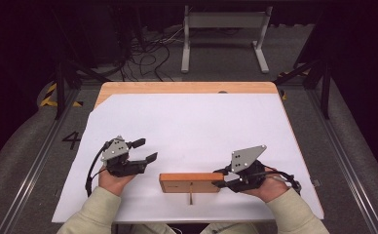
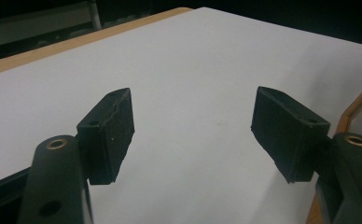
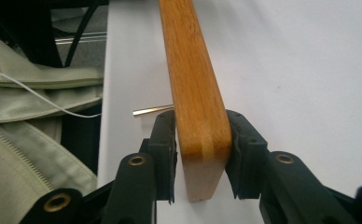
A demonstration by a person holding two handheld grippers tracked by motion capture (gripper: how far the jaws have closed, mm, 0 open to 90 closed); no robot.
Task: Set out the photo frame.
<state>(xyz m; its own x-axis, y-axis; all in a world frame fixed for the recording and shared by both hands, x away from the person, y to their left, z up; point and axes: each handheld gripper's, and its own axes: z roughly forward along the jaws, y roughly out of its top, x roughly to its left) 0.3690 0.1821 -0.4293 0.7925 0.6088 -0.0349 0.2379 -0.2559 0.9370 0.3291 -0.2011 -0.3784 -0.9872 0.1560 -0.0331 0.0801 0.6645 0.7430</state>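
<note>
A flat oblong wooden block [image 1: 189, 182] lies on the white sheet [image 1: 192, 122] near the table's front edge, and a thin brass rod [image 1: 190, 197] sticks out from its near side. My right gripper [image 1: 219, 178] grips the block's right end. In the right gripper view both pads sit against the two faces of the block [image 3: 193, 84], and the rod [image 3: 152, 110] shows just left of them. Off to the block's left my left gripper [image 1: 147, 150] is held open over the sheet. Nothing lies between its fingers [image 2: 109, 135] except bare white sheet.
The white sheet covers most of the wooden table [image 1: 187, 87], whose far rim shows bare. A grey metal stand [image 1: 223, 29] and loose cables [image 1: 148, 53] are on the floor beyond. A pale green sleeve [image 3: 30, 140] lies close beside the right gripper.
</note>
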